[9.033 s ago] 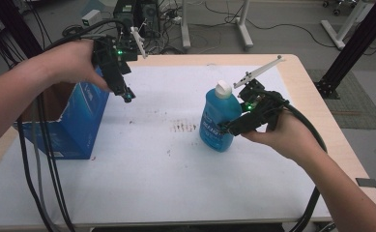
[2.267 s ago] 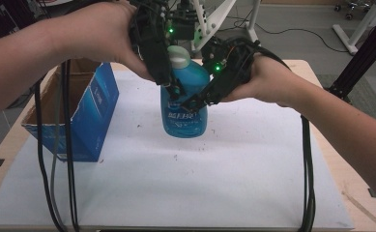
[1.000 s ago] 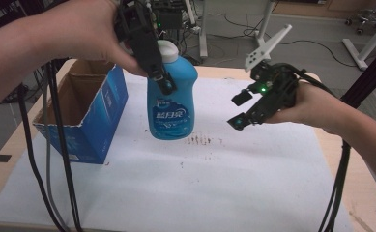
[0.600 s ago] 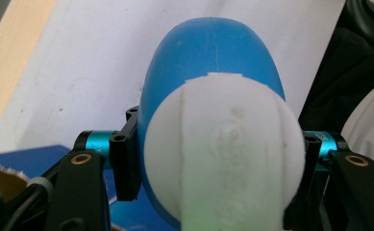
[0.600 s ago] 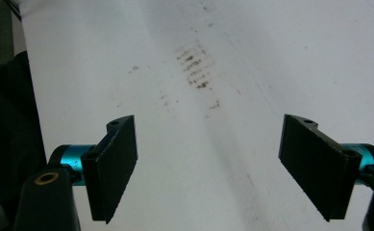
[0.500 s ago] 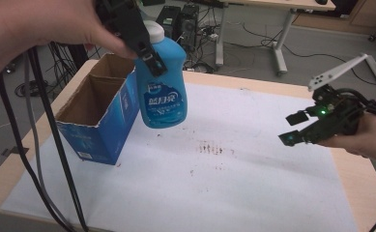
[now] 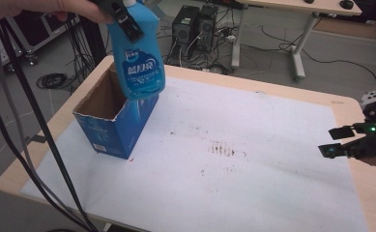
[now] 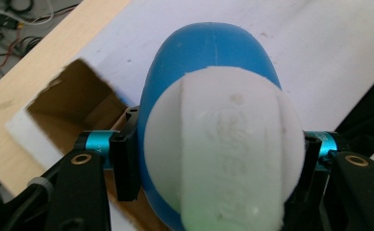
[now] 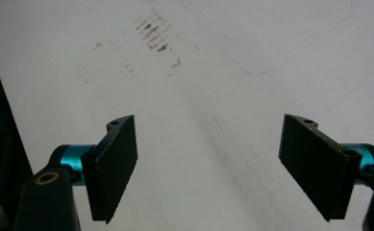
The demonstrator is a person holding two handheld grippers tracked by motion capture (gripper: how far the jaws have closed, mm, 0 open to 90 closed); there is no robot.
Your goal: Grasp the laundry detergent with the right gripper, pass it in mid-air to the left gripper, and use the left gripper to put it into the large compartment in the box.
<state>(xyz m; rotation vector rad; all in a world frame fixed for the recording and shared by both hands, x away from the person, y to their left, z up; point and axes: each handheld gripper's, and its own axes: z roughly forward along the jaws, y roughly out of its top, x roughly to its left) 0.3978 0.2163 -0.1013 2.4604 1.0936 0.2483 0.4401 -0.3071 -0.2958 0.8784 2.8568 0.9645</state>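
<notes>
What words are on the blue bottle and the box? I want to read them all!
Blue bottle label: big white Chinese characters, probably "蓝月亮"; the small print below is too blurred to read.
White cap: raised letters, too blurred to read.
Blue box: small white print, too small to read.

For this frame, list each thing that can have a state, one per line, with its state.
Blue detergent bottle: white cap on, held upright in the air above the box.
Blue cardboard box: top open, standing on the table.
Left gripper: shut on the bottle just below its cap.
Right gripper: open, holding nothing, over the white table cover.
</notes>
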